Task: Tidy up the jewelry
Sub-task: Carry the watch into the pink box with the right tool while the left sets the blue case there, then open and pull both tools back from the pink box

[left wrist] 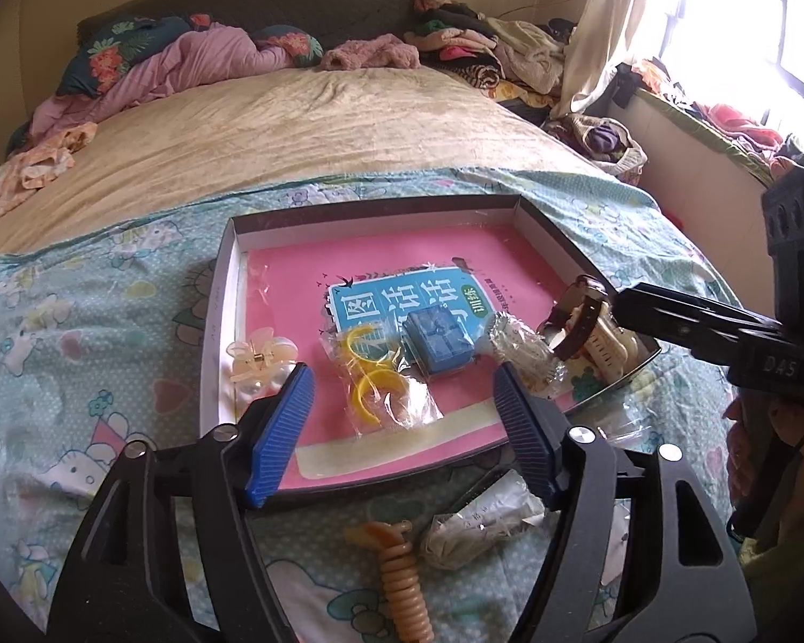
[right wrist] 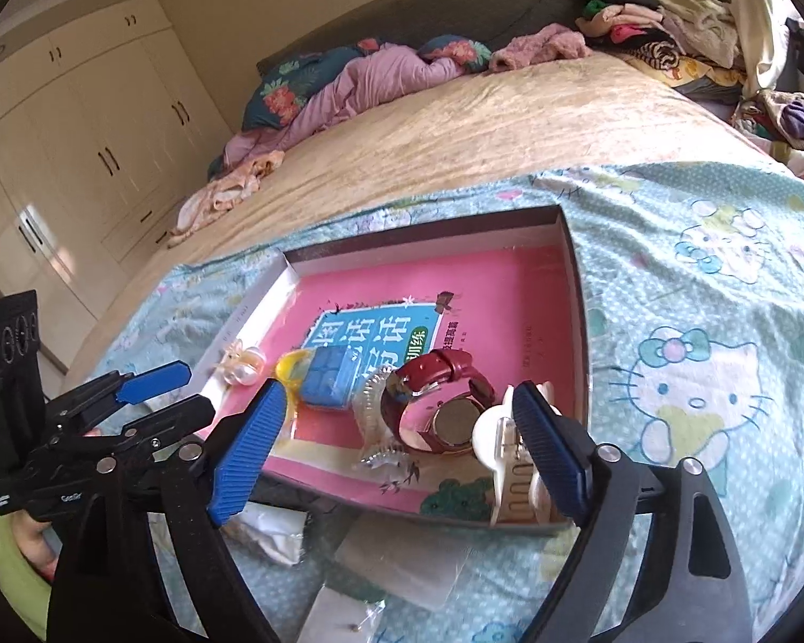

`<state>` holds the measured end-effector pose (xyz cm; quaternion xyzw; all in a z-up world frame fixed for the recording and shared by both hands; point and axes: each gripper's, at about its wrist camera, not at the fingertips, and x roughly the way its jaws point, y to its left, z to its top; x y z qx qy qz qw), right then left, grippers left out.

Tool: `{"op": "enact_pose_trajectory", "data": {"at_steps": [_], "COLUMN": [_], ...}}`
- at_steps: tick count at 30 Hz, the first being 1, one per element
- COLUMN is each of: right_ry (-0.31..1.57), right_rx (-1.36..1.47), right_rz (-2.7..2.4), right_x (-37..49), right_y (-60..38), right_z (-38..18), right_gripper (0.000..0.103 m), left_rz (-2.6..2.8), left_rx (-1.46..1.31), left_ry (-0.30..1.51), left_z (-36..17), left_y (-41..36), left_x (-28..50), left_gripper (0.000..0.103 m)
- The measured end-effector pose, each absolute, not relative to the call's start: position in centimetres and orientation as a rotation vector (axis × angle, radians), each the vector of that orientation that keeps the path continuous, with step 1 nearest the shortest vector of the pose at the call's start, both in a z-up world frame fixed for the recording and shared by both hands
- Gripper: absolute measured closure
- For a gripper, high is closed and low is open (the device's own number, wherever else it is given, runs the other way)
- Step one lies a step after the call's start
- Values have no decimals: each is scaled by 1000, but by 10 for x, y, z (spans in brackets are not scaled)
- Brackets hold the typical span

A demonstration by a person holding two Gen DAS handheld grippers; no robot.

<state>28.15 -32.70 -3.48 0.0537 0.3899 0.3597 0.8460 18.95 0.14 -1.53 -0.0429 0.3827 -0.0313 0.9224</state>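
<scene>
Nearest the left wrist camera, an orange spiral hair tie [left wrist: 402, 578] and a crumpled clear packet [left wrist: 477, 525] are seen lying on the cartoon-print sheet [left wrist: 80, 375] just below the tray's near edge. The left tool [left wrist: 402, 418] is held released, its blue pads spread with nothing between them, above the near edge of the shallow tray [left wrist: 225, 289]. The right tool [right wrist: 402, 439] is likewise released, its pads standing wide apart and pressing on nothing, over the tray's near right corner. Inside the tray a pink book [left wrist: 295, 289] is laid flat, and the jewelry is gathered on its near half: a clear bag of yellow rings [left wrist: 375, 391], a small blue box [left wrist: 438, 340] just behind it, a wrapped clear bracelet [right wrist: 375, 418], a red-strapped watch [right wrist: 445, 402] and a pale watch [right wrist: 509, 471] at the right corner. A translucent flower hair clip [left wrist: 257, 361] is set at the tray's left edge. No item is gripped by either tool. Farther off, the beige bedspread [left wrist: 295, 123] is spread over the bed, with pink bedding [left wrist: 187, 64] and piled clothes [left wrist: 482, 48] at its head.
</scene>
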Motion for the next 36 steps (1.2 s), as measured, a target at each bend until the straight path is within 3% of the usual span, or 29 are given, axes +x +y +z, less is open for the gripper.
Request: {"op": "enact_pose_trajectory", "data": {"at_steps": [10, 36], "right_ry": [708, 760], "right_rx": [189, 126], "right_rz": [745, 724], "right_x": [237, 175], "right_y": [-359, -352], "right_z": [8, 5], "right_gripper": [6, 6], "left_rz": [-63, -49], "left_rx": [-120, -110], "left_ry": [738, 727], "left_z": [4, 2], "left_y": [9, 24], "left_x": [167, 127], "left_gripper": [17, 16]}}
